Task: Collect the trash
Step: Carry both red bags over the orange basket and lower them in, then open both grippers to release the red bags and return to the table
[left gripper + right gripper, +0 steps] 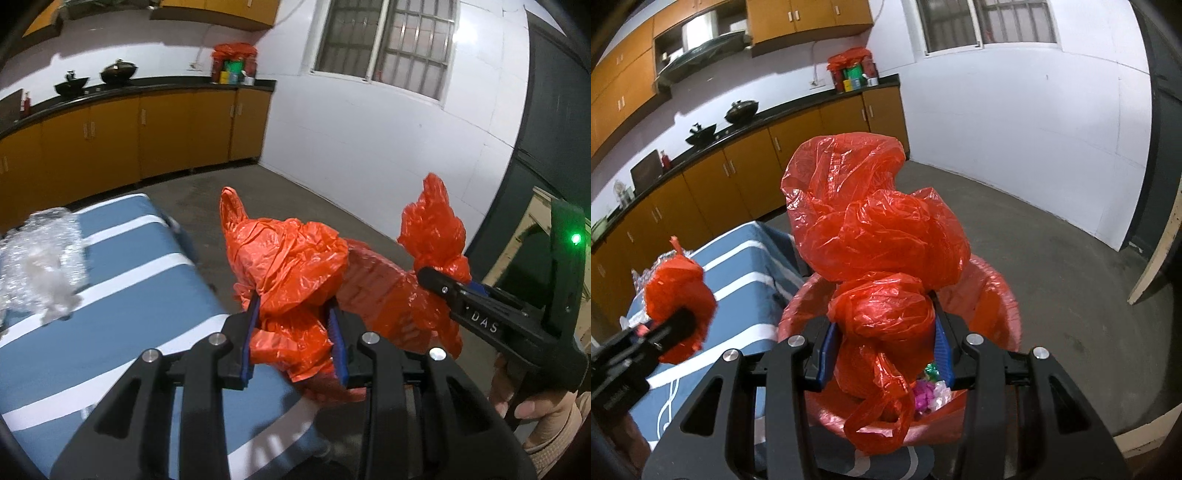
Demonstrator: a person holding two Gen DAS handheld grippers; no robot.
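Orange-red plastic fills both views: a thin trash bag (882, 236) lining a bin (1001, 295), its rim gathered into two bunches, one in each claw. The left claw (293, 332) has its blue-padded fingers (248, 343) partly closed and pressing on a crumpled handle of the bag, which bulges above and below the pads. In that same view the right claw (448, 282) comes in from about 3 o'clock, its tip clamped round the other handle, whose loose end stands up like a flame; a hand (535, 406) grips its trigger at about 4 o'clock, under a small green light (575, 239).

From the right wrist, the right claw also stands partly closed, pads pressing a thick wad of the bag that balloons up toward 12 o'clock. Below the wad, at about 5 o'clock from it, the bag's mouth gapes and shows bright pink, green and white scraps (929, 391) lying inside. The left claw appears here at 9 o'clock with its bunch of plastic wrapped over the tip.

The bin stands on a grey concrete floor (1052, 258) just beside a blue table (129, 280) with white stripes. On the table, at about 9 o'clock in the left view, lies a clear crinkled wrapper (40, 254) with a white clump on it. Behind run wooden cabinets (110, 144) under a dark counter bearing two woks (118, 70) and another red bag (234, 51).
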